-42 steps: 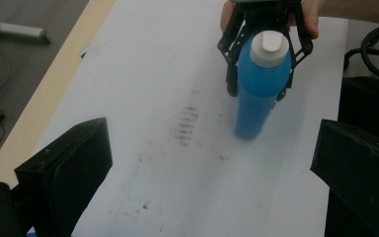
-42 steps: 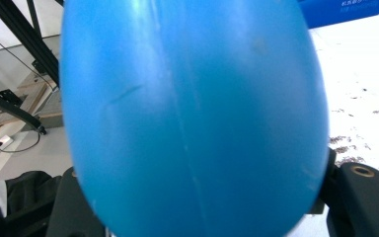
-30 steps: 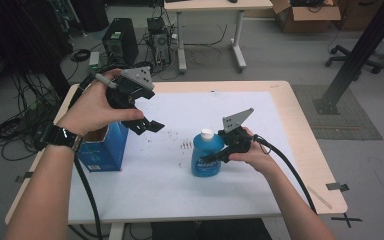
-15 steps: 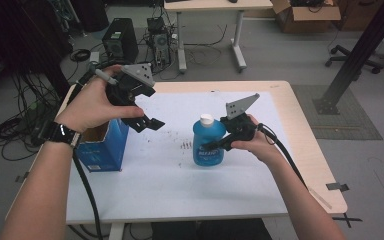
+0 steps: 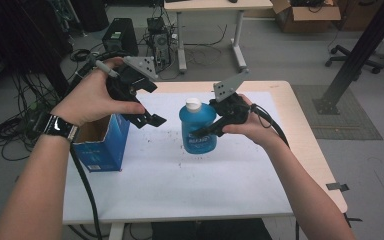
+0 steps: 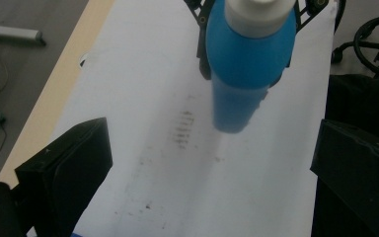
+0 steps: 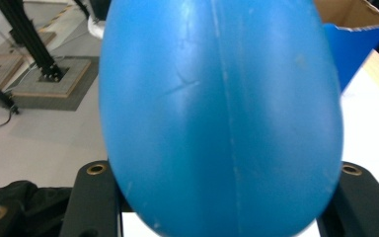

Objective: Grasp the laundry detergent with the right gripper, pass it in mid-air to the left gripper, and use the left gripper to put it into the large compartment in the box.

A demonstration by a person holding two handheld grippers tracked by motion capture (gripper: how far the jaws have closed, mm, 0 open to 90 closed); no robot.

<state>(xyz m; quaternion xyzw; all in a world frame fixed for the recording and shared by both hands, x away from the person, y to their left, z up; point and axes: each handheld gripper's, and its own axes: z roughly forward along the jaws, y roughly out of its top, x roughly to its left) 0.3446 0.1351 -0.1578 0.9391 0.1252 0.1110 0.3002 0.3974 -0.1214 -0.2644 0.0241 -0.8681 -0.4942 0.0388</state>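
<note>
The right gripper (image 5: 215, 131) has its fingers clamped around the blue bottle (image 5: 198, 126), holding it upright in the air above the white desk (image 5: 190, 185). The left gripper (image 5: 147, 119), fingers spread wide and empty, hovers beside the open blue box (image 5: 102, 145). The carrying step looks in hand; next, probably, comes swinging the bottle over the box and lowering it in.

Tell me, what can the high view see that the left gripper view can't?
High view alone: the open blue box, the person's forearms, and the left gripper with jaws apart and nothing between them, above the table. Left gripper view alone: a close look at the dark smudges on the white sheet and a chair wheel. Both: the blue bottle with its white cap, gripped by the right gripper and off the tabletop.
</note>
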